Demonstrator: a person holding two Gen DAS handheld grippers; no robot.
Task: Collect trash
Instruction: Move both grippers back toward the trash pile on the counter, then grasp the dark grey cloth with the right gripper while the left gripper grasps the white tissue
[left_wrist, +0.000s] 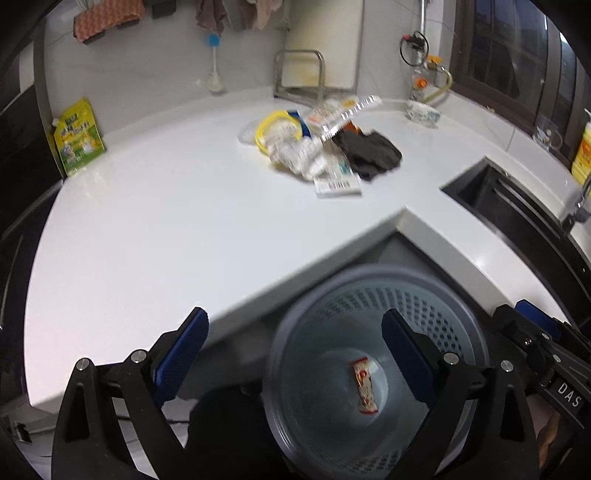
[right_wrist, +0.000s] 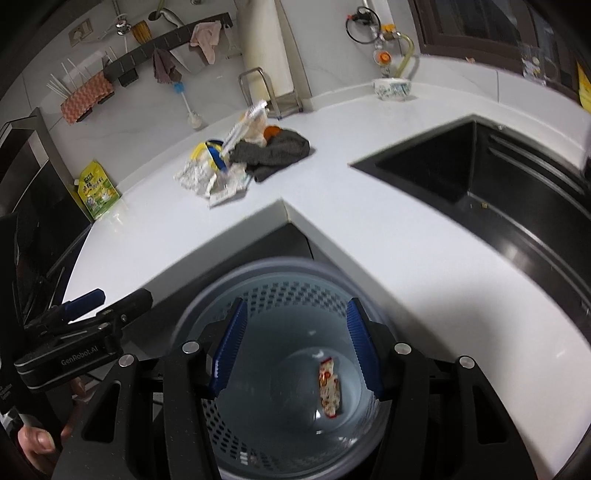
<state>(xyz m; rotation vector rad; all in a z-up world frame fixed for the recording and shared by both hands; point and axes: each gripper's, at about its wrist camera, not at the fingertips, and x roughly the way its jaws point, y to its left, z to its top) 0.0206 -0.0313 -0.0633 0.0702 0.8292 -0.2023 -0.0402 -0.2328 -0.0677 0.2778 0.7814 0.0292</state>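
A pale blue perforated waste bin (left_wrist: 369, 275) (right_wrist: 280, 291) stands on the floor below the counter's inner corner, with one red and white wrapper (left_wrist: 364, 387) (right_wrist: 330, 387) on its bottom. My left gripper (left_wrist: 295, 354) hovers open over the bin's left rim, nothing between its blue pads. My right gripper (right_wrist: 295, 347) hangs open above the bin's mouth, also holding nothing. A trash pile (left_wrist: 314, 147) (right_wrist: 221, 166) of wrappers, a yellow ring and crumpled plastic lies on the white counter (left_wrist: 166, 221), beside a dark cloth (left_wrist: 369, 153) (right_wrist: 273, 153).
A black sink (right_wrist: 480, 177) is sunk into the counter at the right. A patterned bowl (right_wrist: 391, 88) and a metal rack (right_wrist: 258, 88) stand near the back wall. A green and yellow pouch (left_wrist: 77, 136) leans at the left end. A person's hand shows at the lower left of the right wrist view.
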